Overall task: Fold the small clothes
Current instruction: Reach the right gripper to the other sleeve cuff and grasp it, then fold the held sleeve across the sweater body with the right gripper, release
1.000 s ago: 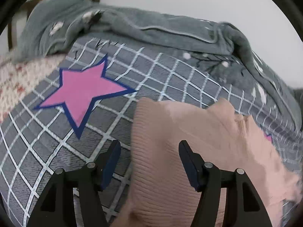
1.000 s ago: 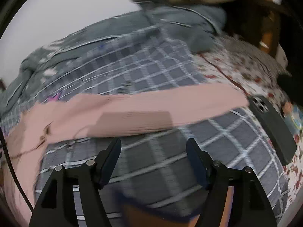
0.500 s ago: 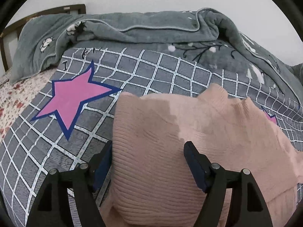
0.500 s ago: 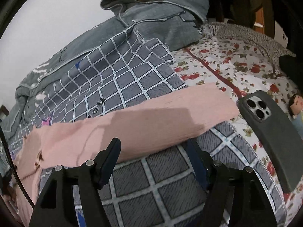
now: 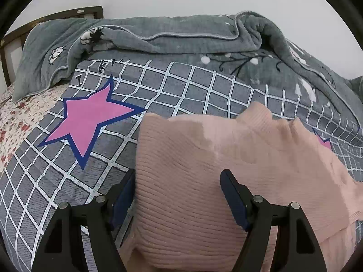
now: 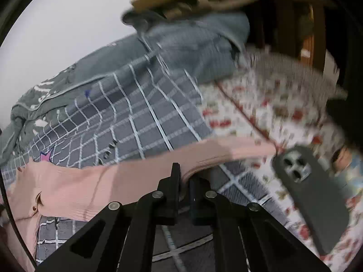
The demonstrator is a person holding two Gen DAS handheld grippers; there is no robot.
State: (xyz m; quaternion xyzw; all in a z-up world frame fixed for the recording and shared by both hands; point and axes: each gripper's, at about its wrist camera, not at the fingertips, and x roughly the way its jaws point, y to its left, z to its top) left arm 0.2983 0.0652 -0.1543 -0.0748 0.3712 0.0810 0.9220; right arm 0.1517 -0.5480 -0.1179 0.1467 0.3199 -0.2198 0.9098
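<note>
Sleeve [image 6: 140,176] ran left-right across the bed; right gripper [image 6: 185,181] jaws clenched on it near cuff. Left gripper [image 5: 177,195] jaws released over sweater body [image 5: 226,158].

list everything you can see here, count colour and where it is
pink knit sweater: 1, pale pink, spread on the checked blanket; one sleeve stretches out toward the phone
checked blanket: 1, grey with white grid and pink stars, under the sweater
fleece blanket: 1, grey-green with light piping, bunched along the far side by the wall
floral sheet: 1, white with red flowers, beside the checked blanket
phone: 1, dark grey case, camera side up, on the floral sheet near the sleeve end
headboard: 1, dark wood, far left corner
left gripper: 1, black with blue pads, open over the sweater body
right gripper: 1, black, shut on the sleeve
</note>
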